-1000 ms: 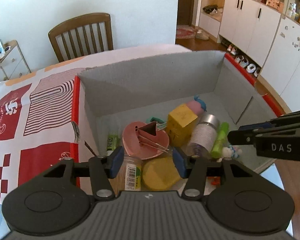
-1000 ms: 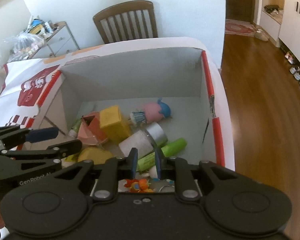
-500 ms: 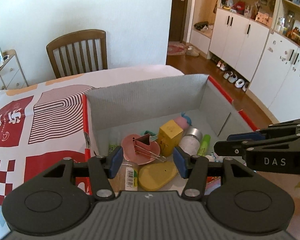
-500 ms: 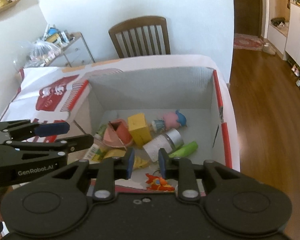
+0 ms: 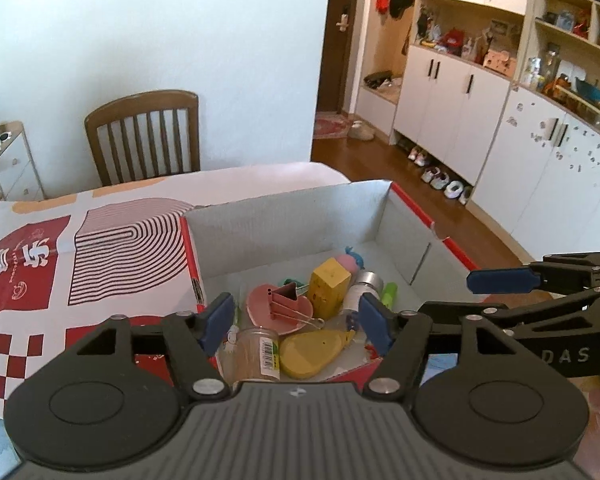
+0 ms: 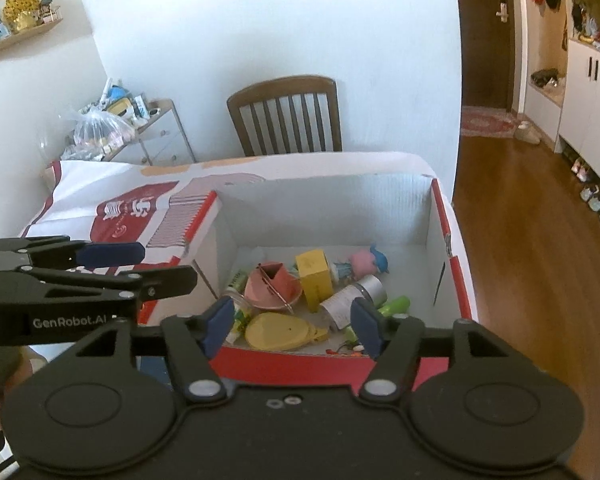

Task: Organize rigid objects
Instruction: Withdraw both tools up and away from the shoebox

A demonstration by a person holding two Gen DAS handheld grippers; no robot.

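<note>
A red-rimmed cardboard box [image 5: 288,216] [image 6: 440,216] on the table holds several small objects: a pink dish [image 5: 278,308] [image 6: 272,286] with a binder clip, a yellow block [image 5: 329,286] [image 6: 314,274], a yellow flat piece [image 5: 314,352] [image 6: 278,330], a silver-capped bottle [image 6: 354,296], a green tube [image 6: 396,306], a pink and blue toy [image 6: 368,260] and a clear jar [image 5: 256,354]. My left gripper [image 5: 298,324] is open and empty above the box's near edge. My right gripper [image 6: 292,326] is open and empty, also above the near edge.
The table wears a red and white patterned cloth [image 5: 60,248]. A wooden chair [image 5: 144,136] [image 6: 286,114] stands behind it. A small drawer unit [image 6: 156,136] is at the left. White cabinets [image 5: 480,128] and wood floor [image 6: 532,240] lie to the right.
Both grippers have pulled back and up from the box. The right gripper's jaws have opened wide from nearly shut. The objects in the box have not moved.
</note>
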